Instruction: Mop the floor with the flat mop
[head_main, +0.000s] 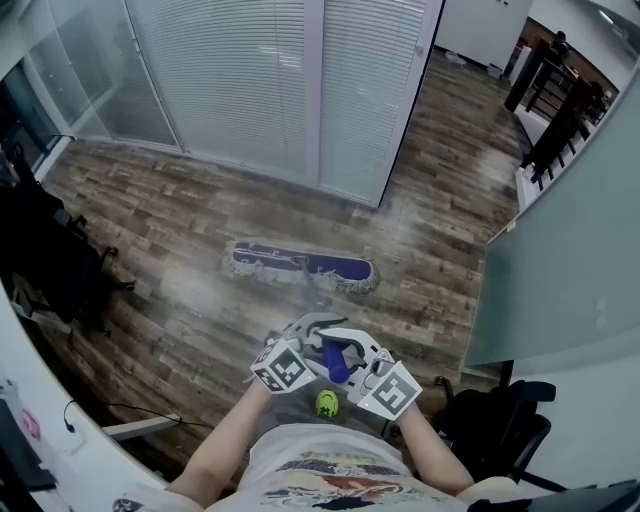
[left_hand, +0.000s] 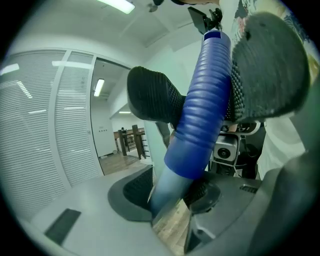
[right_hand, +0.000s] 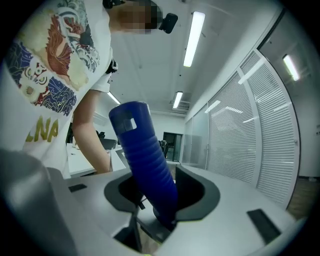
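My left gripper (left_hand: 176, 194) clamps the mop pole (left_hand: 164, 187) just below its blue ribbed grip (left_hand: 200, 100); my right gripper's (right_hand: 160, 200) jaws stand slack around that grip.

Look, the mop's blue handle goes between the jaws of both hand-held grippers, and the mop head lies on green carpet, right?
Not quite. The mop head lies on a wooden plank floor, not green carpet, as the head view shows. The blue handle does pass between the jaws of the left hand-held gripper and the right hand-held gripper.
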